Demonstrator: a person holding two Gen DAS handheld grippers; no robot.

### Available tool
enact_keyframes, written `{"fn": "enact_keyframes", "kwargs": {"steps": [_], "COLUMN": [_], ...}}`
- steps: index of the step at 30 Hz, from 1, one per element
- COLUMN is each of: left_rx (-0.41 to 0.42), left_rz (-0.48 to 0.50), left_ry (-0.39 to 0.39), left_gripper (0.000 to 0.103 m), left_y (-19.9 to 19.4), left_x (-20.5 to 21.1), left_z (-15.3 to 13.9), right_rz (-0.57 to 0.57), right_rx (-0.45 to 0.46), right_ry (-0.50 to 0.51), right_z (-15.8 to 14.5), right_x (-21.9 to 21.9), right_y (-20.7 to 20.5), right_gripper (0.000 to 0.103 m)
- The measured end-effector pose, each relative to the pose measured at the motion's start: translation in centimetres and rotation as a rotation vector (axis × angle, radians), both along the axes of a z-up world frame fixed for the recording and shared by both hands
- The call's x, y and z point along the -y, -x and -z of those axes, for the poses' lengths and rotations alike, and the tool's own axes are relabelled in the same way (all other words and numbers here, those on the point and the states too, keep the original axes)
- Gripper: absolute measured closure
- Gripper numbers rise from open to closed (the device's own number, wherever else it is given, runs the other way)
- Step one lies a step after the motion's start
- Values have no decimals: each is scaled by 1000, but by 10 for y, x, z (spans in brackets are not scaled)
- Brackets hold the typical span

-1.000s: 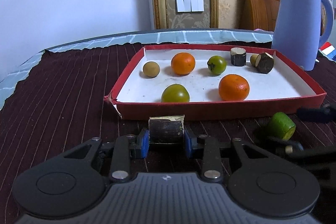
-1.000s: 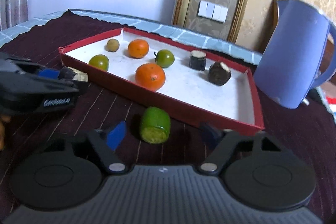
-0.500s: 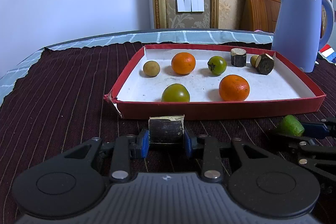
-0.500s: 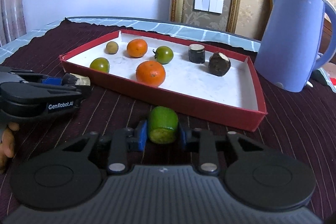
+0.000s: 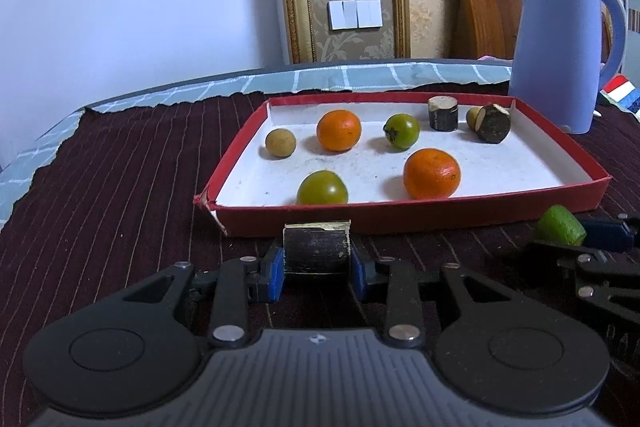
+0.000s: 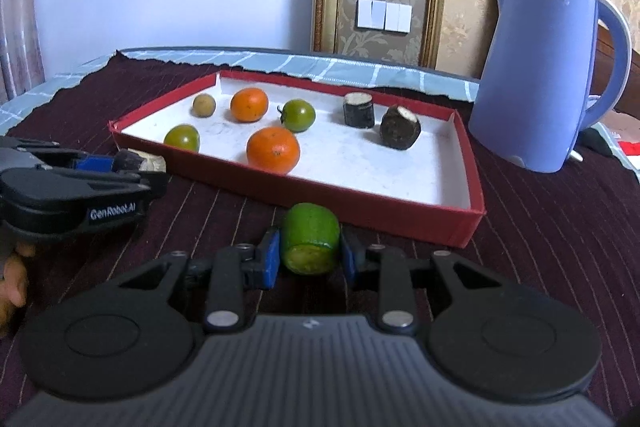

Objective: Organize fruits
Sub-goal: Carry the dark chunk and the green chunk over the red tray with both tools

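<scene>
Here, in the left wrist view, the left claw is squeezing a dark round chunk between its blue pads, just in front of the near wall of the red tray. The tray is sitting on a dark striped cloth over the tabletop. Inside it are lying two oranges, two green fruits, a small tan fruit and two more dark chunks. A blue kettle is standing just behind the tray's far right corner. At the right edge the right claw is showing, with a green fruit piece in it.

In the right wrist view, the right claw is clamping tight on the green fruit piece, which is lying on its side with a cut end facing the camera, just in front of the tray. The left claw is sitting at the left, holding the dark chunk beside the tray's near corner. A bit of the person's hand is showing at the left edge. The kettle is standing to the right of the tray
</scene>
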State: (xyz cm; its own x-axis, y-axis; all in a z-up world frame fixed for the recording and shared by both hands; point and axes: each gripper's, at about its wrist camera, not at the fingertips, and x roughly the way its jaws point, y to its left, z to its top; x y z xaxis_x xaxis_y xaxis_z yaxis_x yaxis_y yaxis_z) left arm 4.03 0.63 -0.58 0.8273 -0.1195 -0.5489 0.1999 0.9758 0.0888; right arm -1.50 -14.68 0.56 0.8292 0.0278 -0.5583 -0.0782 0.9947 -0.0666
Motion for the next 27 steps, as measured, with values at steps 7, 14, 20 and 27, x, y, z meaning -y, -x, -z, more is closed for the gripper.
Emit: {"fn": "enact_keyframes", "kwargs": {"steps": [7, 14, 20, 27], "left_rx": [11, 22, 37, 55], "left_rz": [4, 12, 9, 10], "left_ry": [-7, -26, -25, -18], "left_gripper": [71, 71, 71, 71], "left_y": [2, 0, -8, -13], "left_x": [3, 10, 15, 17], "left_z": [-6, -11, -18, -24], "right_rz": [15, 20, 23, 27], "right_rx": [29, 44, 64, 78], "right_ry": [-12, -17, -14, -24], "right_z": [-8, -13, -19, -23], "right_x": [3, 3, 4, 4], "right_y": [1, -1, -9, -18], "right_gripper": [74, 74, 74, 74]}}
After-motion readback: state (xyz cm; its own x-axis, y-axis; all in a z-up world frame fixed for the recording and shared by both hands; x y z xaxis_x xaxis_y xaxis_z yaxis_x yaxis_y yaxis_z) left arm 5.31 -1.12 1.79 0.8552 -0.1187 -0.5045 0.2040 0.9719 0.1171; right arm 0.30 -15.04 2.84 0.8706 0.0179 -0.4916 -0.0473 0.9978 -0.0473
